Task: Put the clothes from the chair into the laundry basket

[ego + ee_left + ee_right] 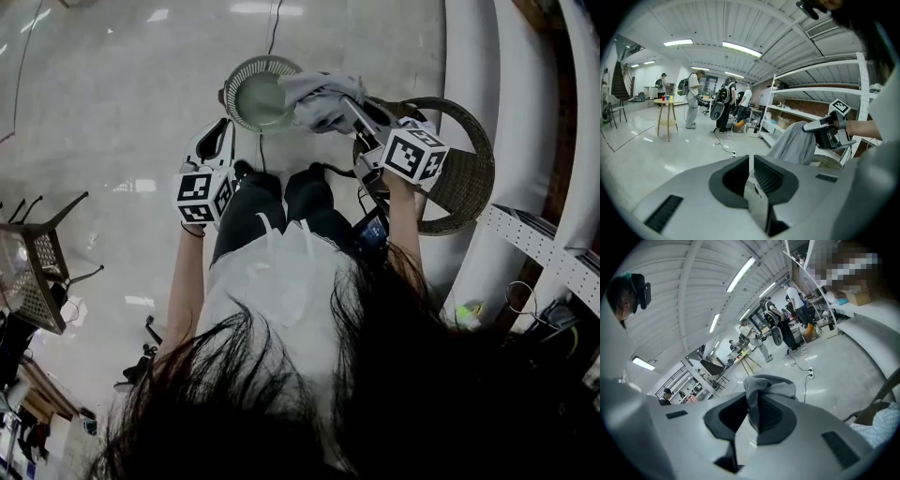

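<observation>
The round laundry basket [255,94] stands on the floor in front of the person's feet. A grey garment [319,98] hangs over the basket's right rim, pinched in my right gripper [354,112]. In the right gripper view the grey garment [768,386] bulges up from between the shut jaws. The wicker chair [464,173] is on the right, under the right arm. My left gripper [223,133] is held left of the basket, apart from it. Its jaws stand together with nothing between them. From the left gripper view the garment [794,143] hangs from the right gripper [829,133].
A dark metal chair [37,272] stands at the left. White shelving [544,244] runs along the right, behind the wicker chair. A cable [272,28] crosses the floor beyond the basket. Several people and a small round table [668,101] are far off.
</observation>
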### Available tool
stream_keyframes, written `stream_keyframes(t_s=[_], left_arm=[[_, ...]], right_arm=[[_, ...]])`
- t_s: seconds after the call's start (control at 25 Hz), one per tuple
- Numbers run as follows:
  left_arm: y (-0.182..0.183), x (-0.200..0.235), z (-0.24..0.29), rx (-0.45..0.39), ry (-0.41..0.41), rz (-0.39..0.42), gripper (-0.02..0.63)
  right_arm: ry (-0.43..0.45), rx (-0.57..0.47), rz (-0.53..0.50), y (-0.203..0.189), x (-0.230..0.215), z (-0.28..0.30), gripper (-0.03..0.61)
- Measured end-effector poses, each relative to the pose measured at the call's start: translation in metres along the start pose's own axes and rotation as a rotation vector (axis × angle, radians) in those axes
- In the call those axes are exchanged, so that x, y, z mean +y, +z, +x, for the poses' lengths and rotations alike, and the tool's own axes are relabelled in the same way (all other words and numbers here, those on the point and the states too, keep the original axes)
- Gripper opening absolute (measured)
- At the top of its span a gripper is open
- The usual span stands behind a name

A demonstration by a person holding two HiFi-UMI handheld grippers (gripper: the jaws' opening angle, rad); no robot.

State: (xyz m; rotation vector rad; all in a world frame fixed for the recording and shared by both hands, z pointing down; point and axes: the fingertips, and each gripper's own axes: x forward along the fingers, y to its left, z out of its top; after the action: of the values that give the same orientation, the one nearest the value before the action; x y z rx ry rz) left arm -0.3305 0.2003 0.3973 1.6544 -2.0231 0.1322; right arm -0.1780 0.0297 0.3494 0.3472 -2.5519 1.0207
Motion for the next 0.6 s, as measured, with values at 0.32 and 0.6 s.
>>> stream_keyframes(t_s=[0.32, 0.6], left_arm=[[-0.013, 0.066, -0.027, 0.003, -0.010, -0.025, 0.043], [-0.017, 0.100, -0.038, -0.016, 0.026, -0.092, 0.043]], right_arm=[[0.004, 0.055, -0.022, -0.023, 0.044, 0.096, 0.058], [-0.017, 0.155, -0.053, -0.052, 0.054, 0.166, 0.059]])
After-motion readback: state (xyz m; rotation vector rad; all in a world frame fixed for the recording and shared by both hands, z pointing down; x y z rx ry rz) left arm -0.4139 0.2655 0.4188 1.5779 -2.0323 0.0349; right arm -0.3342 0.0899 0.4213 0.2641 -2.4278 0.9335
